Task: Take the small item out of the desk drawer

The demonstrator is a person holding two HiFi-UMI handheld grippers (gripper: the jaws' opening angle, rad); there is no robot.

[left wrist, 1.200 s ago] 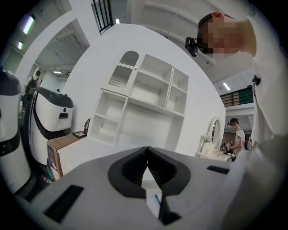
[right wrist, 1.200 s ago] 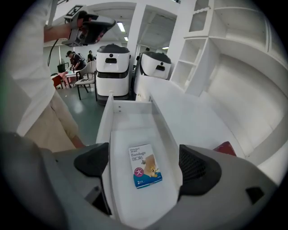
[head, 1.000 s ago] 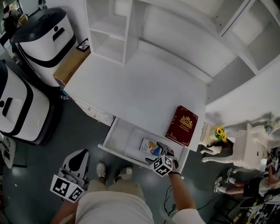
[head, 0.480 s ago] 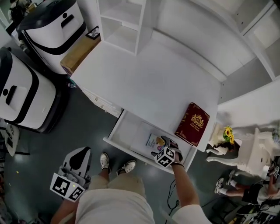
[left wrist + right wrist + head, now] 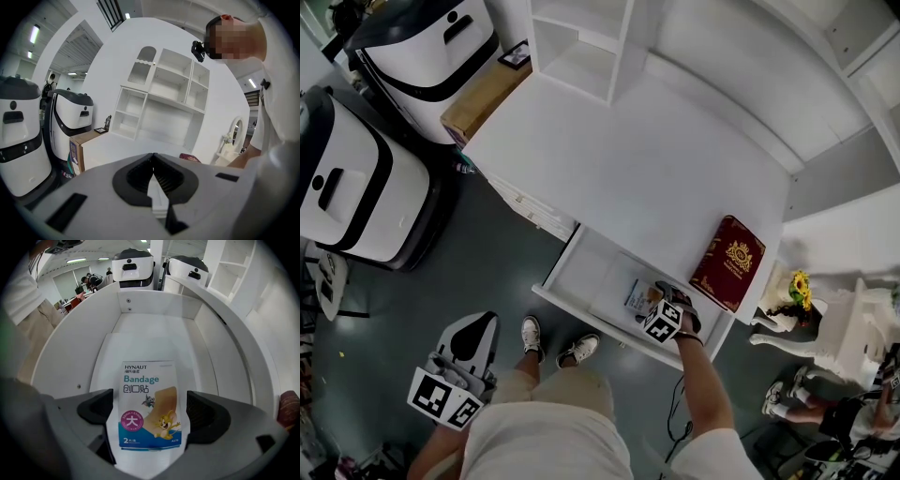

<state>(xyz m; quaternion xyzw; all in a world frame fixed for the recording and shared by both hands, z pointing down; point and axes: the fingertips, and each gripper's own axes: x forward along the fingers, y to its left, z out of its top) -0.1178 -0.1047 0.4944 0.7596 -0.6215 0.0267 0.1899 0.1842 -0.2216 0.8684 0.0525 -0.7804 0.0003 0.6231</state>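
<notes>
The desk drawer (image 5: 577,270) stands pulled out under the white desk top (image 5: 628,169). A small bandage packet (image 5: 149,404) with cartoon print lies flat on a white sheet on the drawer floor; its corner (image 5: 636,293) shows in the head view. My right gripper (image 5: 151,411) reaches down into the drawer (image 5: 159,303), open, its two jaws on either side of the packet and apart from its edges. In the head view the right gripper (image 5: 655,299) covers most of the packet. My left gripper (image 5: 472,334) hangs low at the left beside my leg, shut and empty (image 5: 153,180).
A dark red book (image 5: 734,262) lies on the desk's right edge above the drawer. Two white machines (image 5: 347,187) and a cardboard box (image 5: 483,98) stand left of the desk. A white figure with a sunflower (image 5: 792,291) stands to the right. My shoes (image 5: 534,333) are below the drawer front.
My right gripper has moved forward into the drawer, so the packet now lies between its jaws. The left gripper has stayed where it was.
</notes>
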